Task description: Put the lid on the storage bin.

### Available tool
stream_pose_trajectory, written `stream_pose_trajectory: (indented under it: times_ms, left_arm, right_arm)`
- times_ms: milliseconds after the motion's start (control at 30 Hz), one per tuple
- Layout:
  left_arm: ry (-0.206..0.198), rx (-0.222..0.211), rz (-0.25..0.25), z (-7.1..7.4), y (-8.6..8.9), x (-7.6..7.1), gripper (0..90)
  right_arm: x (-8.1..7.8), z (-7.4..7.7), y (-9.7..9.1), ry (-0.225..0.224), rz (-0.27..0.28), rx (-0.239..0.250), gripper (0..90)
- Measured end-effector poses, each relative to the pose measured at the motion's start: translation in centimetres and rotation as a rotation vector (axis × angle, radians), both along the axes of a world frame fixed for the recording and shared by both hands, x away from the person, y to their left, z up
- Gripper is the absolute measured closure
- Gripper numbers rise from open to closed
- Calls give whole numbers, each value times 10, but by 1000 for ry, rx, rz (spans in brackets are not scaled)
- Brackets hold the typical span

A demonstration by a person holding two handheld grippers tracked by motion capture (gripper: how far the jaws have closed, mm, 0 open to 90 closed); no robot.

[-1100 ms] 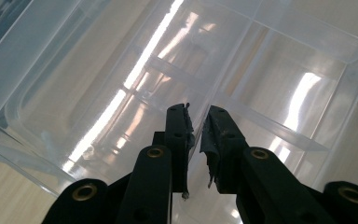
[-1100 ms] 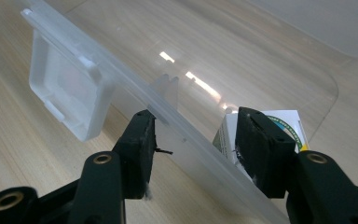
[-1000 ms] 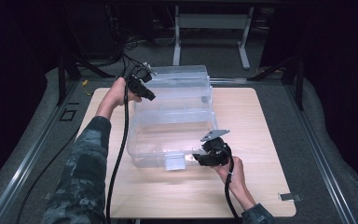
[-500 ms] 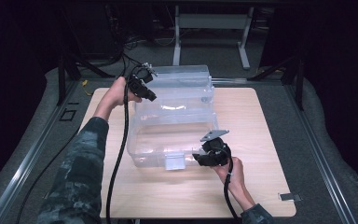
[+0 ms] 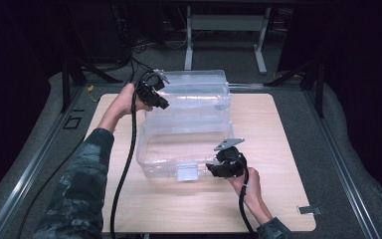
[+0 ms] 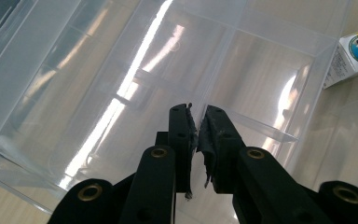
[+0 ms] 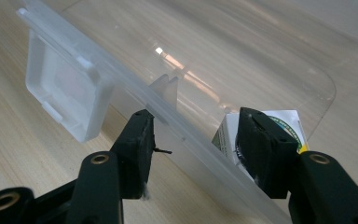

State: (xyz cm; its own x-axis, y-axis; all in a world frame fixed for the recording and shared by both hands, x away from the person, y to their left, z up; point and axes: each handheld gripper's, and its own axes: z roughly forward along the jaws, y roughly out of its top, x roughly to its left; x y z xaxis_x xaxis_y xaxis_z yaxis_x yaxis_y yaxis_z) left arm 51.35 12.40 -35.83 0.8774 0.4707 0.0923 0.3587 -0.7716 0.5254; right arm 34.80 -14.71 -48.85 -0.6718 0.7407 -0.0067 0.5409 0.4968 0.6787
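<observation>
The clear plastic bin (image 5: 184, 124) lay tipped on the counter (image 5: 278, 129), its far rim pinched between the clenched pads of the left hand-held gripper (image 5: 162, 103), probably to steady it while it was turned. The right hand-held gripper (image 5: 215, 168) straddled the near rim beside the latch (image 7: 65, 93), jaws half spread with a small carton (image 7: 286, 126) just behind one pad, so no firm grasp showed. Compared with a second earlier, both hands and the bin sat almost unchanged.

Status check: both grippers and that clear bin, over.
Left gripper shut on the far rim of the clear bin. Right gripper straddles its near rim. Small carton sits inside.
</observation>
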Motion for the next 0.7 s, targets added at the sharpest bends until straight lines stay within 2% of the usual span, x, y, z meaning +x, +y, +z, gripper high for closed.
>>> stream_pose_trajectory:
  times_ms: [233, 367, 600, 700]
  left_arm:
    - [-27, -20, -17, 0, 2, -10, 819]
    - [-27, -35, -28, 1, 3, -16, 821]
    - [-55, -35, -43, 1, 4, -27, 825]
    - [-54, -51, -57, 1, 6, -33, 827]
  right_arm:
    - [0, 0, 0, 1, 2, -4, 467]
    - [0, 0, 1, 2, 0, -6, 466]
    - [0, 0, 1, 5, -1, -8, 465]
    - [0, 0, 1, 6, 1, -8, 464]
